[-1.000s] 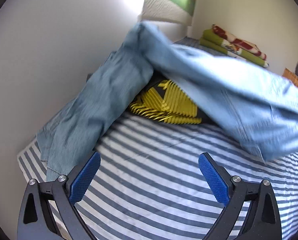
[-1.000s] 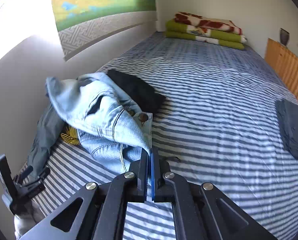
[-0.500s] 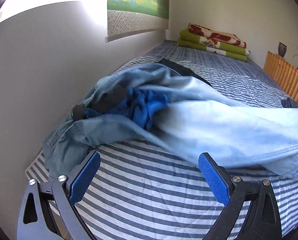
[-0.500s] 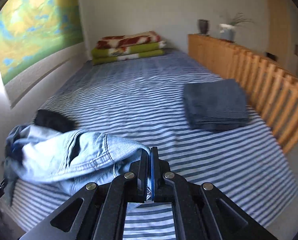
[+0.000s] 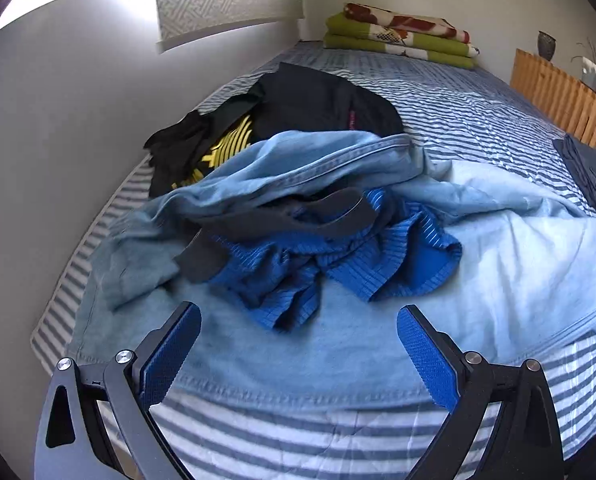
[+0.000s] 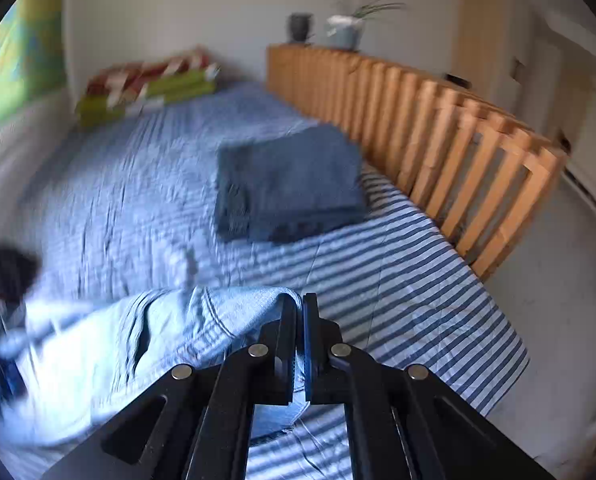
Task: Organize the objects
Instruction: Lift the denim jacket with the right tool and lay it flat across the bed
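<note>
Light blue jeans [image 5: 498, 264] lie stretched across the striped bed [image 5: 478, 112]. My right gripper [image 6: 300, 320] is shut on one end of the jeans [image 6: 178, 328]. My left gripper [image 5: 298, 344] is open and empty just above the jeans near the bed's front edge. A blue ribbed garment with a grey band [image 5: 330, 256] lies crumpled on the jeans. A black garment with yellow print [image 5: 298, 108] lies behind them by the wall.
A folded dark blue garment [image 6: 290, 180] lies on the bed beside the wooden slatted rail [image 6: 458, 136]. Folded green and red blankets [image 5: 402, 36] sit at the far end. A wall runs along the left. Two pots stand on the rail's top.
My right gripper has pulled the jeans rightward across the bed, spreading them flat. The blue garment and the black one are now uncovered. My left gripper stays open.
</note>
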The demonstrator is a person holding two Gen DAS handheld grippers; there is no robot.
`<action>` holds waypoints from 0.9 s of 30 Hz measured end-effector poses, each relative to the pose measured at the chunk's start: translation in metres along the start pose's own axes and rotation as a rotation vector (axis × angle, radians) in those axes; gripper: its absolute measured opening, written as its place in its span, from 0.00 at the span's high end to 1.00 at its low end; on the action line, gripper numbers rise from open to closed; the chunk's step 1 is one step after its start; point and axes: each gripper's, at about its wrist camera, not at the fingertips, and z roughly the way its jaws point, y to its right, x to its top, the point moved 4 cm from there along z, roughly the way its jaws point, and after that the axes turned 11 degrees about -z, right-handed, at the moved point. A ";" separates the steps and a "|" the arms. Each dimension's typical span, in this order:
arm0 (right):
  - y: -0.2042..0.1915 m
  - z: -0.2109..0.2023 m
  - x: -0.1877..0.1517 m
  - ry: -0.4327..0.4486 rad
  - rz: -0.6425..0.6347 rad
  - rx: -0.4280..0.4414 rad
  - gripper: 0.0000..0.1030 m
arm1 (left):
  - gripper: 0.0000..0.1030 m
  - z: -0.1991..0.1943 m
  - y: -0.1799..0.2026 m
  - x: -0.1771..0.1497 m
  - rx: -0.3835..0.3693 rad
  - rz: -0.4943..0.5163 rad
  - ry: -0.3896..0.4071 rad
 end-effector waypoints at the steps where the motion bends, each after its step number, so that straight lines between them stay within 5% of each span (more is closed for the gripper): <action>1: -0.010 -0.001 -0.005 -0.014 -0.034 0.024 0.88 | 0.03 0.007 0.005 0.005 -0.001 0.001 -0.003; 4: -0.034 -0.017 -0.014 0.013 -0.104 0.026 0.72 | 0.03 0.029 0.021 0.016 -0.030 -0.004 -0.049; 8: -0.052 -0.043 -0.014 0.076 -0.152 0.043 0.64 | 0.03 0.056 0.039 0.027 -0.016 0.000 -0.074; 10: -0.062 -0.043 -0.012 0.066 -0.164 0.106 0.53 | 0.03 0.073 0.042 0.031 -0.005 -0.010 -0.100; 16: -0.115 -0.017 -0.019 -0.010 -0.216 0.222 0.51 | 0.05 0.116 0.038 0.045 0.034 -0.060 -0.146; 24: -0.172 0.029 -0.039 -0.094 -0.244 0.285 0.51 | 0.59 0.119 0.019 0.051 -0.037 -0.136 -0.160; 27: -0.183 0.034 -0.047 -0.105 -0.243 0.300 0.51 | 0.71 0.110 0.011 0.047 -0.093 -0.177 -0.163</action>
